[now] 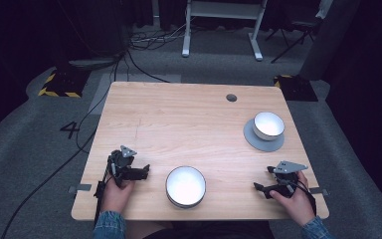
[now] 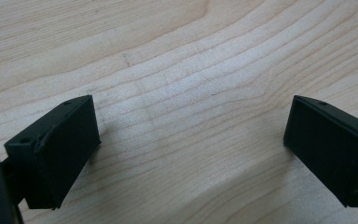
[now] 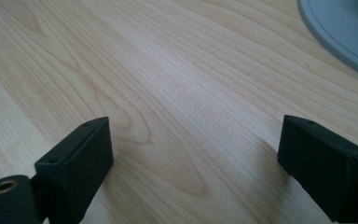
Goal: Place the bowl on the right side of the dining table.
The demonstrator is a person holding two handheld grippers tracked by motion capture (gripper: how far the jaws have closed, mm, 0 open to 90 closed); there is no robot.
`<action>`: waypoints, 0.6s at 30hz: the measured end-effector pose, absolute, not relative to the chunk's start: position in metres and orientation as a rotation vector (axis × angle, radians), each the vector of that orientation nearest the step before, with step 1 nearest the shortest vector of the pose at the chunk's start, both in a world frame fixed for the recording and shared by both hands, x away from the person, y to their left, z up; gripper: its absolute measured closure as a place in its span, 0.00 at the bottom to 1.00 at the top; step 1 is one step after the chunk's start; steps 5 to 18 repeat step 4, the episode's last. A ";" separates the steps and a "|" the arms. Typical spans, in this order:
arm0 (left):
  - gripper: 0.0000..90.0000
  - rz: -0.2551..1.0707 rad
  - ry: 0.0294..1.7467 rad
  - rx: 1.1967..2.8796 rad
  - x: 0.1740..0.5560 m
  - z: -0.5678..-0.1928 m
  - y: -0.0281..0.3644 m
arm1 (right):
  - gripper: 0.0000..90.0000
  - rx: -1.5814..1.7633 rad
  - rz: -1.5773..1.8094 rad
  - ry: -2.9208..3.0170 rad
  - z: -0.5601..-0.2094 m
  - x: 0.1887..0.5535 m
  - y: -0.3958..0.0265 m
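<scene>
Right gripper (image 1: 262, 179): your jaws stand wide with nothing between them, low over the table (image 1: 179, 114).
Left gripper (image 1: 145, 171): wide and empty too.
Near bowl (image 1: 185, 185): between your hands at the front edge.
Risk: clip that rim and you push it off the edge.
Far bowl (image 1: 268, 125): on a grey saucer (image 1: 251, 139).
Room: dark, cables (image 1: 129, 59) on the floor.
</scene>
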State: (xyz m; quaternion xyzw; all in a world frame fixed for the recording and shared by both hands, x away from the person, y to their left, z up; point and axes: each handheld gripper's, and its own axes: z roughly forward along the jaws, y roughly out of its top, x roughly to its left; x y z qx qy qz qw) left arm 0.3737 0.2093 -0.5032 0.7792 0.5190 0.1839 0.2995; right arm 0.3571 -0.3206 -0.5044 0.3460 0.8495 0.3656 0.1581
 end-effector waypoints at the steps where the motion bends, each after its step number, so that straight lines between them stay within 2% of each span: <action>1: 0.04 0.487 1.377 2.069 0.374 -0.503 0.209 | 0.11 0.990 1.046 2.428 -0.504 0.357 -0.321; 18: 0.04 0.488 1.378 2.069 0.374 -0.503 0.209 | 0.11 0.990 1.045 2.429 -0.504 0.357 -0.321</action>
